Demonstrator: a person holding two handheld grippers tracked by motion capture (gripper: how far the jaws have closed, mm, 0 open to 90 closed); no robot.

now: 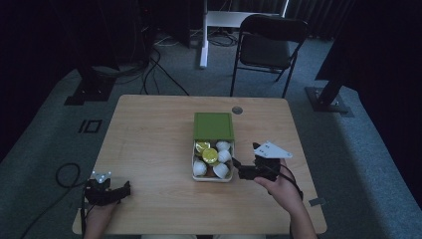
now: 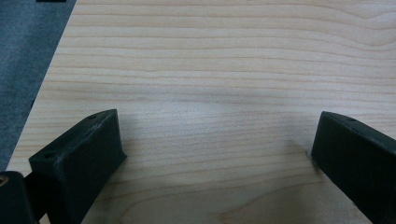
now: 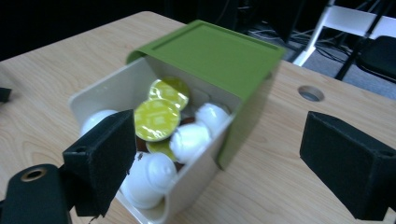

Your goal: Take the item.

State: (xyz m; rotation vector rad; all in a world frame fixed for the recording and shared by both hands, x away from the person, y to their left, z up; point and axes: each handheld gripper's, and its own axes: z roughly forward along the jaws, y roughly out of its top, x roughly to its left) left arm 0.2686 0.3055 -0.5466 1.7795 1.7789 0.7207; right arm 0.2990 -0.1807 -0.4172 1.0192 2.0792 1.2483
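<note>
My jaws on both grippers stand apart, empty. Pale wood counter (image 1: 149, 139), dark room, grey carpet. Right gripper (image 1: 238, 167) is just beside the half-open capsule box (image 1: 213, 144); left gripper (image 1: 124, 190) rests near the counter's front-left corner.

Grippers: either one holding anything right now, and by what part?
Nothing is held. The left gripper is open over bare table. The right gripper is open beside the drawer box of capsules, jaws clear of it.

Spread left claw (image 2: 212, 154) over bare table (image 2: 224, 70)
</note>
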